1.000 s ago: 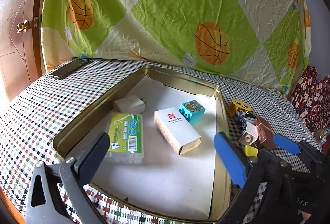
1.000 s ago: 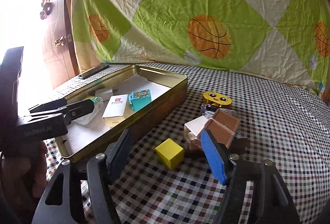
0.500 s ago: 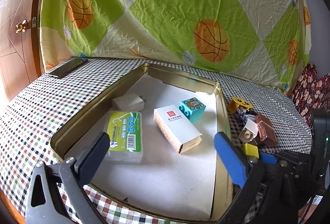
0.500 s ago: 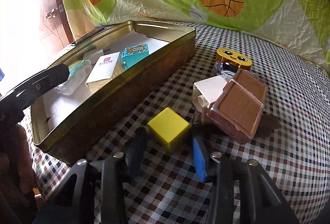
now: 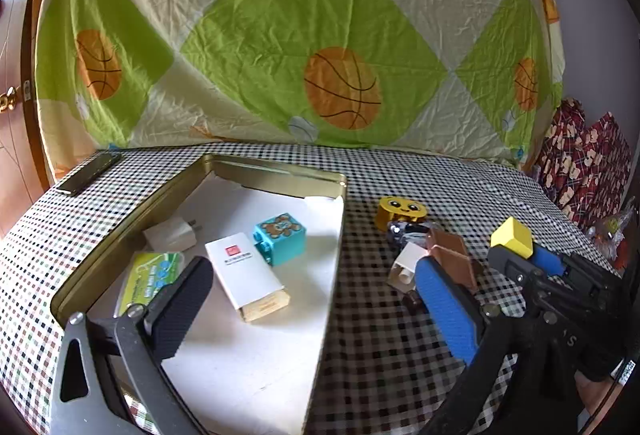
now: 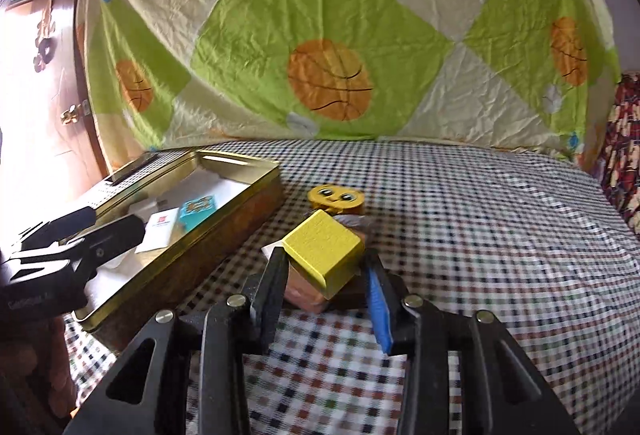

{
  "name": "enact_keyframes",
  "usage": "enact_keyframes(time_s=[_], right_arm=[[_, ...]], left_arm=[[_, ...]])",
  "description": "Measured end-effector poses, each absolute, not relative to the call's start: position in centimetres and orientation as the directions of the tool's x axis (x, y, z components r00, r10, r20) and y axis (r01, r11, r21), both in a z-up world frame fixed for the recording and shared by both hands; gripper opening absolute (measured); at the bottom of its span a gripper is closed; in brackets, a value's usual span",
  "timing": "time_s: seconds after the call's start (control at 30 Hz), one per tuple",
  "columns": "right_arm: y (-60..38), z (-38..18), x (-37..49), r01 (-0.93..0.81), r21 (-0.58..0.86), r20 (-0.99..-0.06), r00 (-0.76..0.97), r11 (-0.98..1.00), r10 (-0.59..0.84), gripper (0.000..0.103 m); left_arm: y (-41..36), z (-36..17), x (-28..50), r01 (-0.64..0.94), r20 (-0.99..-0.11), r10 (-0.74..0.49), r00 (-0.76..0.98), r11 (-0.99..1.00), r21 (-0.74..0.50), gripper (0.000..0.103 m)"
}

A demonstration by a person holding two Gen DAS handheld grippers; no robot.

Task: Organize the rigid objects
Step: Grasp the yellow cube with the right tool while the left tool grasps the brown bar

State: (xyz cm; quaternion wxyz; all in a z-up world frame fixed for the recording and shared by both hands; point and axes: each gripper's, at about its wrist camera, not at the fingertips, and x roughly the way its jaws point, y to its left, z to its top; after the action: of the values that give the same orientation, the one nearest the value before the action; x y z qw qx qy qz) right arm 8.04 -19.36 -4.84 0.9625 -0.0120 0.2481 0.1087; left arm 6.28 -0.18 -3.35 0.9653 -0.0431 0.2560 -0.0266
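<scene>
While your right gripper [image 6: 326, 285] clamps the yellow cube [image 6: 324, 251] at frame centre, off the checked surface [image 6: 480, 235] | left gripper [image 5: 316, 295] gapes wide, empty, over the gold tin [image 5: 276, 171] lower left.

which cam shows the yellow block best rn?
Right wrist: the yellow block fills the centre, close up, clamped between the right gripper fingers. Left wrist shows the block only small, far right, at the gripper's tip.

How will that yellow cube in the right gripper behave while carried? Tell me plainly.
The yellow cube looks rigid with flat faces, so it probably won't deform or roll. The right gripper pinches it low down, so it might pivot. Its faces look smooth, perhaps slightly slippery.
</scene>
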Motion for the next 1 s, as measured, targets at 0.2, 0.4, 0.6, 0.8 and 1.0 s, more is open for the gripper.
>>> enact_keyframes(time_s=[0.2, 0.4, 0.6, 0.8, 1.0], right_arm=[[-22.6, -4.8, 10.2, -0.108, 0.032, -0.487, 0.867, 0.994, 0.110, 0.040], [-24.6, -5.0, 11.7, -0.050, 0.047, -0.515, 0.854, 0.998, 0.067, 0.040], [-25.7, -5.2, 12.1, -0.026, 0.076, -0.530, 0.846, 0.997, 0.062, 0.040], [-25.5, -5.1, 11.9, -0.027, 0.064, -0.520, 0.852, 0.998, 0.056, 0.040], [-25.6, -5.2, 12.1, -0.025, 0.072, -0.530, 0.846, 0.997, 0.059, 0.040]], left_arm=[[-4.9, -3.5, 8.1, 0.114, -0.507, -0.119, 0.854, 0.993, -0.041, 0.102], [-8.3, -4.4, 10.3, 0.160, -0.546, -0.140, 0.826, 0.987, -0.010, 0.101], [-10.1, -5.8, 12.0, 0.194, -0.596, -0.157, 0.788, 0.981, -0.002, 0.093], [-11.0, -6.6, 13.0, 0.215, -0.634, -0.166, 0.755, 0.977, 0.001, 0.085], [-12.3, -7.2, 13.5, 0.255, -0.668, -0.166, 0.726, 0.966, 0.037, 0.055]])
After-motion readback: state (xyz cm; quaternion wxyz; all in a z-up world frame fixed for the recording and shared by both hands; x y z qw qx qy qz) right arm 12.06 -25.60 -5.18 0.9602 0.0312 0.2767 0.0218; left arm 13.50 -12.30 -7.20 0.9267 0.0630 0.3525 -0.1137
